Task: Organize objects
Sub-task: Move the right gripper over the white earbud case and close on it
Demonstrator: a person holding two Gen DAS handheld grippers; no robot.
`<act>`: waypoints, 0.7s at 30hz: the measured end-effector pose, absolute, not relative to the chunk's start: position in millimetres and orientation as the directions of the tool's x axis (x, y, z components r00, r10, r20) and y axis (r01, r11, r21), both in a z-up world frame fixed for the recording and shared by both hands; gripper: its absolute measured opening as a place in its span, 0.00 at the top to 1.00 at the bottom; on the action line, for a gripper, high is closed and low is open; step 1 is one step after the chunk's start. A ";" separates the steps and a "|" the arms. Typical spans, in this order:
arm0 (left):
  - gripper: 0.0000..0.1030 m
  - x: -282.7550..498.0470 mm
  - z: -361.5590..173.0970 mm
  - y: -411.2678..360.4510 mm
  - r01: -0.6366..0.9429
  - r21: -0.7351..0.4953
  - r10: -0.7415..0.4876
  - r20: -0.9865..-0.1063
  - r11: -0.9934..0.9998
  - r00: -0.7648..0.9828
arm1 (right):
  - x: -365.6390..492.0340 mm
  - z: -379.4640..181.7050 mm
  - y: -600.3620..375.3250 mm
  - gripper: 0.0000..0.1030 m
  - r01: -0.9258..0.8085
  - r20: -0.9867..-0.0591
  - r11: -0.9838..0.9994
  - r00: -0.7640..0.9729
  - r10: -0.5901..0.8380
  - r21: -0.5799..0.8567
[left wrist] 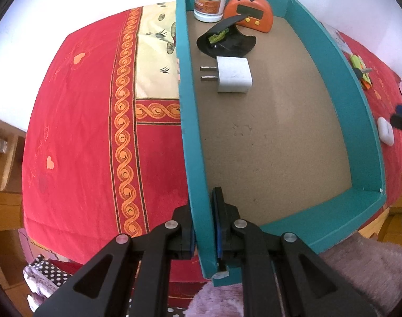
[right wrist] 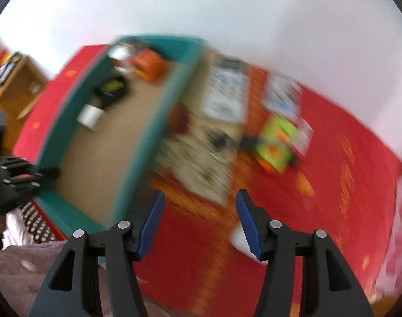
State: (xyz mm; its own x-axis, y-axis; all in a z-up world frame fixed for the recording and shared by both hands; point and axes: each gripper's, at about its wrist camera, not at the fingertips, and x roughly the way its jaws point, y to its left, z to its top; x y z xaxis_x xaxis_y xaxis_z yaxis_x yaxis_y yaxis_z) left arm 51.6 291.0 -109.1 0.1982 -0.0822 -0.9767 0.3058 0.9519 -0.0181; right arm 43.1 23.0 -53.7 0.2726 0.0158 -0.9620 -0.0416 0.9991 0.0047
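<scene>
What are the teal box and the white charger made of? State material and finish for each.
Teal box: looks like cardboard, with matte teal paper on the thin walls and a bare brown fibrous floor.
White charger: seems to be smooth, slightly glossy molded plastic with rounded edges; its two flat prongs appear to be metal.

No text can be read. The white jar at the top of the left wrist frame carries an orange label with print too small to make out; the right wrist frame is blurred.
</scene>
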 end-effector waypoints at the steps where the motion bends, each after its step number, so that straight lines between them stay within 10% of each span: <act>1: 0.91 52.6 -109.0 289.1 0.303 -0.018 -0.080 -0.978 0.953 0.192 | 37.2 -56.8 14.4 0.44 -0.019 -0.967 1.000 0.256 0.004 -0.001; 21: 0.91 72.5 -111.5 283.8 0.277 -0.001 -0.045 -0.987 0.961 0.152 | 16.4 -88.0 -31.3 0.30 0.307 -0.976 0.950 0.216 -0.007 0.061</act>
